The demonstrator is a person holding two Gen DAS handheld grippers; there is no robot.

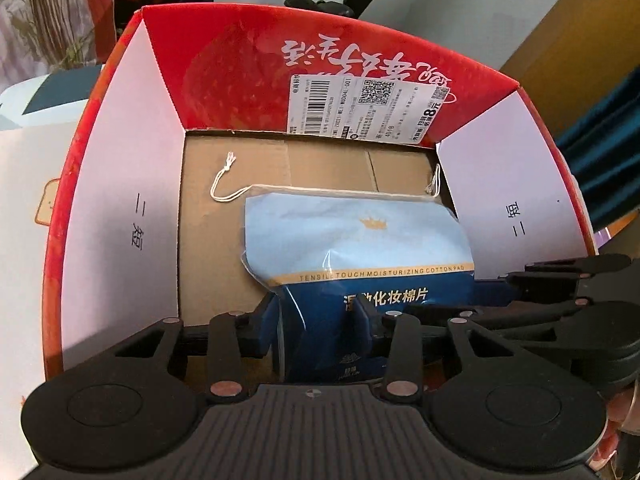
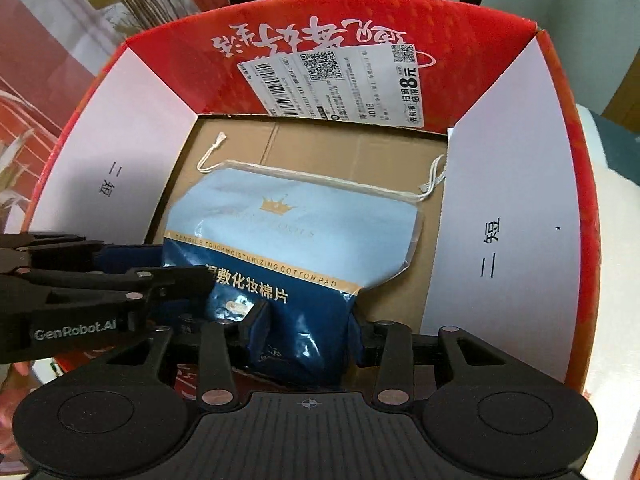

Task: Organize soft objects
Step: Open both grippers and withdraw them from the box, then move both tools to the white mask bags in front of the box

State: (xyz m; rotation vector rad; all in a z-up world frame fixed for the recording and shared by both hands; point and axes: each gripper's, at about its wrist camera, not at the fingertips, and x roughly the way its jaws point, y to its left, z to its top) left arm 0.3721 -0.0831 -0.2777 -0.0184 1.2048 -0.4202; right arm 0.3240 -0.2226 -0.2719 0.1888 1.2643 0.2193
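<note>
- Box [image 1: 120, 208], red outside with white side flaps and a brown cardboard floor, open at the top; flaps splayed outward, presumably to keep the mouth clear for loading.
- White printed text on the left flap, upside down to the left wrist view.
- Drawstring [image 1: 222, 184] of thin white cord, loose on the floor to the left of the pouch's far edge, knotted end free.
- Cotton pad pouch [image 1: 356, 240], pale blue above and dark blue below a gold band, lying inside the box on the floor, nearer the right flap; far end down flat, near end lifted toward both tools.
- Left gripper [image 1: 320, 324] clamped on the pouch's dark near end, blue pads pinching the soft film from both sides; grip low on the pouch, likely to steer it down without crushing the middle.
- Right gripper [image 2: 308, 336] likewise closed on the near end, just beside the left one; film bunched and creased between its pads.
- Two grips side by side, probably to keep a floppy bag level while set down.
- Shipping label [image 1: 360, 108] stuck on the red far wall, above the pouch.
- Judgement: pouch essentially placed; release looks like the remaining step.
- Risk: cord at the right flap could snag on withdrawal.
</note>
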